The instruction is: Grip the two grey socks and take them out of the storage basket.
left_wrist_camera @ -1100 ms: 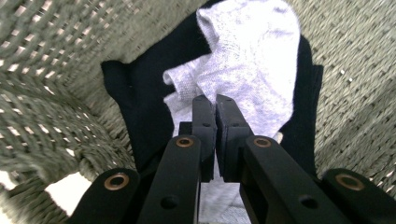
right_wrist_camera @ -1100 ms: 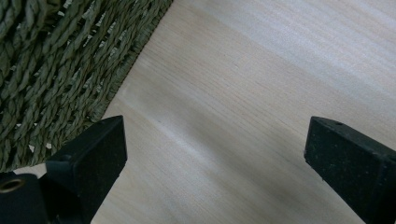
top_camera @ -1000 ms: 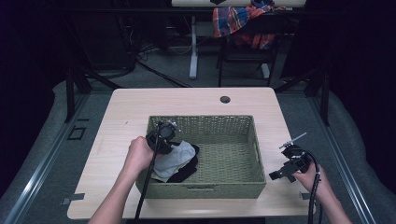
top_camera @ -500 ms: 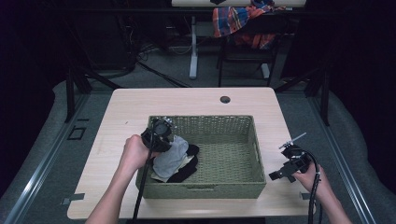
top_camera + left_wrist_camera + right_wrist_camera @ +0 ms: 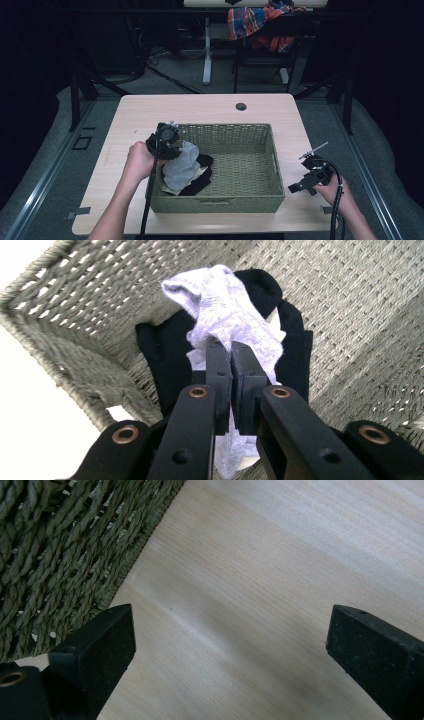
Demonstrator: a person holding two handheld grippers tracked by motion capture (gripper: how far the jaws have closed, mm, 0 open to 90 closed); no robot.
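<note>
A green wicker basket (image 5: 270, 150) stands on the middle of the wooden table (image 5: 140, 115). At its left end my left gripper (image 5: 176, 148) is shut on a light grey sock (image 5: 181, 167), which hangs from the jaws over black socks (image 5: 199, 184) on the basket floor. In the left gripper view the grey sock (image 5: 225, 315) bunches up beyond the closed jaws of the left gripper (image 5: 232, 347), with the black socks (image 5: 160, 355) beneath it. My right gripper (image 5: 296, 188) rests low over the table right of the basket, open and holding nothing. The right gripper (image 5: 230, 630) frames bare wood beside the basket (image 5: 55, 545) wall.
A round cable hole (image 5: 241, 106) sits near the table's far edge. Beyond the table stand a desk leg (image 5: 206, 50) and a chair draped with a plaid cloth (image 5: 255, 20). A pale item (image 5: 172, 190) lies under the socks in the basket.
My left gripper has drawn back toward the basket's left wall and risen a little, pulling the grey sock up with it. The right gripper has stayed where it was.
</note>
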